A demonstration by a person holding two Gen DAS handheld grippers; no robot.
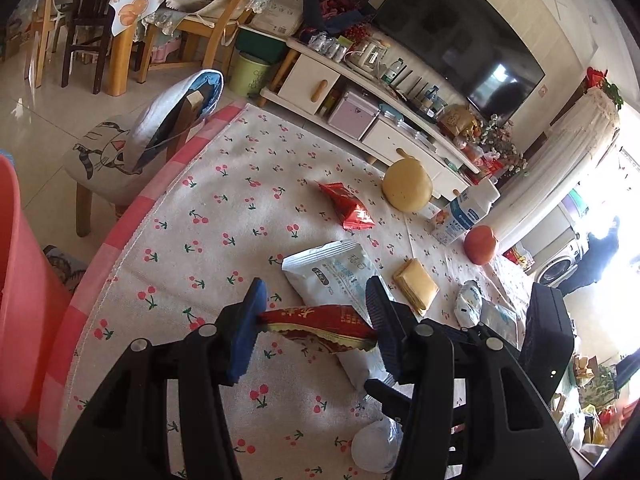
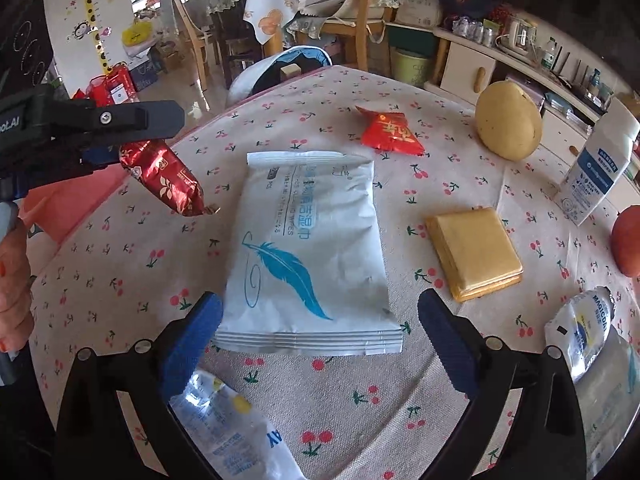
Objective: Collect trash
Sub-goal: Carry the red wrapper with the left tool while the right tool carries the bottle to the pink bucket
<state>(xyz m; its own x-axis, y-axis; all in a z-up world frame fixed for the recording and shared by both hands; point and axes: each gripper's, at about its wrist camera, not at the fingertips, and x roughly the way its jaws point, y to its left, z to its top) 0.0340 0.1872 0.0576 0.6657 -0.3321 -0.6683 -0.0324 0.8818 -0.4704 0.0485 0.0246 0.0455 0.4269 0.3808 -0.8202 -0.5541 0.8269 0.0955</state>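
Note:
My left gripper (image 1: 316,320) is shut on a red foil snack wrapper (image 1: 320,322), which hangs crosswise between the blue pads above the cherry-print tablecloth (image 1: 224,200). The right wrist view shows that left gripper (image 2: 134,144) at the upper left, the red wrapper (image 2: 164,178) drooping from it. My right gripper (image 2: 320,340) stands open, its blue pads on either side of the near end of a white wet-wipes pack (image 2: 308,252) with a blue feather print. The pads do not press on the pack, which lies flat on the table.
A pink bin (image 1: 20,280) stands off the table's left edge. On the table lie a red packet (image 2: 390,130), gold packet (image 2: 474,252), yellow round fruit (image 2: 508,120), milk carton (image 2: 600,160), red fruit (image 2: 628,240) and clear wrappers (image 2: 584,328) (image 2: 228,420). A stool (image 1: 104,160) stands beside the table.

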